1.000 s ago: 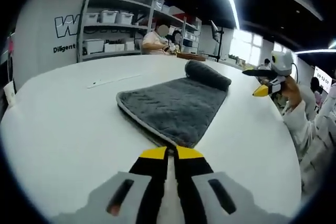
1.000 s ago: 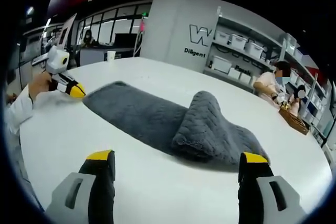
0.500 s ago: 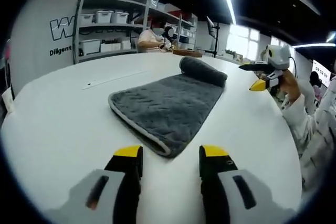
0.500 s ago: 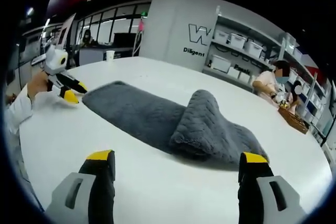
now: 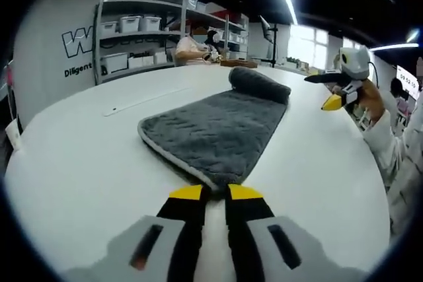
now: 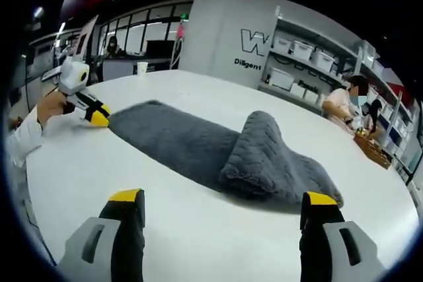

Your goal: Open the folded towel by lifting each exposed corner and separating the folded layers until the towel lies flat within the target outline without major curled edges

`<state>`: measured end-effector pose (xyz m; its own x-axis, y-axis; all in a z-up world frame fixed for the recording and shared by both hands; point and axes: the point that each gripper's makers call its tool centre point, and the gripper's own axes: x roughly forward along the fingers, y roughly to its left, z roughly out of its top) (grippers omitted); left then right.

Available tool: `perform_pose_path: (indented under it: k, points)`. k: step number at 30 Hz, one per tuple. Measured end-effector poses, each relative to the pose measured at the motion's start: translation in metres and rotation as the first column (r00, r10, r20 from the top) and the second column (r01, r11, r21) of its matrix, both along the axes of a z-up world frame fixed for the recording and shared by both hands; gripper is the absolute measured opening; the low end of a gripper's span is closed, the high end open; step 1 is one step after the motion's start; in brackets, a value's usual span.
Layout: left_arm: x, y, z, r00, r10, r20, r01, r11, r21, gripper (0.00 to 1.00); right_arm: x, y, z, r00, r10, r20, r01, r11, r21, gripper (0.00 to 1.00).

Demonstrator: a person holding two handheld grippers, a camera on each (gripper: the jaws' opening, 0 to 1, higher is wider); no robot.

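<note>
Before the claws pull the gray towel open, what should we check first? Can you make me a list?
1. Left claw pinched at the towel corner: it's closed there, but whether it grips fabric, cannot tell.
2. Right claw open and ready: ok.
3. Towel flat: not ok, the far end is folded over in a hump.
4. Table bare around the towel: ok.
5. Target outline visible: cannot tell.
</note>
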<state>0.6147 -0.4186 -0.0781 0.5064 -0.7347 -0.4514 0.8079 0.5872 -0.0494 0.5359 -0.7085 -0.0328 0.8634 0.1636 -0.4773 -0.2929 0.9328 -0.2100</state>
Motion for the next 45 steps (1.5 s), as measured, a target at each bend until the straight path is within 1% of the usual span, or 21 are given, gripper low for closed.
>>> perform_pose_path:
  k: [2,4,8,10,15,17,25,29,32,33,37,39,40,41,45]
  points:
    - [-0.001,-0.002,0.001,1.0,-0.005,0.002,0.005,1.0,-0.003,0.07,0.0,0.0,0.0,1.0,-0.001,0.0,0.001,1.0,0.0,0.98]
    - [-0.002,-0.001,-0.002,1.0,-0.007,0.007,0.007,1.0,0.016,0.06,0.0,-0.001,0.0,1.0,-0.002,0.001,0.002,1.0,0.001,0.98]
    - [0.0,0.001,0.003,1.0,-0.001,0.015,0.001,1.0,0.001,0.04,-0.001,0.0,-0.001,1.0,0.0,-0.004,0.0,1.0,-0.001,0.98]
    - [0.001,0.005,0.003,1.0,0.008,0.021,-0.008,1.0,0.006,0.04,-0.001,0.0,-0.002,1.0,0.0,-0.007,0.0,1.0,-0.002,0.98]
    - [0.0,0.008,0.004,1.0,0.017,0.015,-0.017,1.0,-0.002,0.04,-0.001,-0.001,-0.002,1.0,-0.002,-0.007,0.002,1.0,-0.001,0.98]
    - [-0.001,0.009,0.003,1.0,0.014,0.01,-0.014,1.0,0.004,0.03,-0.001,-0.002,-0.001,1.0,-0.005,-0.005,0.005,1.0,-0.001,0.98]
    - [0.005,0.027,0.003,0.998,0.058,-0.002,-0.058,0.998,0.019,0.03,-0.002,-0.004,-0.002,1.0,-0.009,-0.009,0.009,1.0,-0.003,0.98]
    - [0.008,0.038,0.001,0.996,0.091,-0.025,-0.091,0.996,0.022,0.03,-0.002,-0.004,-0.002,1.0,-0.009,-0.011,0.009,1.0,-0.004,0.98]
    - [0.01,0.048,0.001,0.993,0.117,-0.015,-0.116,0.993,0.03,0.03,-0.002,-0.005,-0.003,1.0,-0.013,-0.012,0.013,1.0,-0.002,0.98]
    - [0.009,0.051,0.001,0.992,0.123,-0.026,-0.122,0.992,0.03,0.03,-0.001,-0.007,-0.003,1.0,-0.015,-0.011,0.015,1.0,-0.001,0.98]
    - [0.012,0.06,0.004,0.988,0.15,-0.02,-0.15,0.988,0.03,0.03,-0.001,-0.009,-0.003,1.0,-0.019,-0.012,0.019,1.0,-0.001,0.98]
    - [0.012,0.065,0.002,0.985,0.169,-0.024,-0.168,0.985,0.043,0.03,-0.002,-0.009,-0.004,1.0,-0.016,-0.016,0.016,1.0,-0.002,0.98]
    - [0.013,0.068,0.0,0.983,0.183,-0.026,-0.181,0.982,0.061,0.03,-0.002,-0.009,-0.005,1.0,-0.014,-0.019,0.014,1.0,-0.004,0.98]
    - [0.013,0.07,-0.001,0.983,0.183,-0.023,-0.181,0.981,0.075,0.03,-0.001,-0.009,-0.006,1.0,-0.012,-0.023,0.011,1.0,-0.006,0.98]
    - [0.01,0.073,-0.001,0.981,0.192,-0.035,-0.189,0.979,0.07,0.03,-0.001,-0.011,-0.007,1.0,-0.011,-0.028,0.011,1.0,-0.008,0.97]
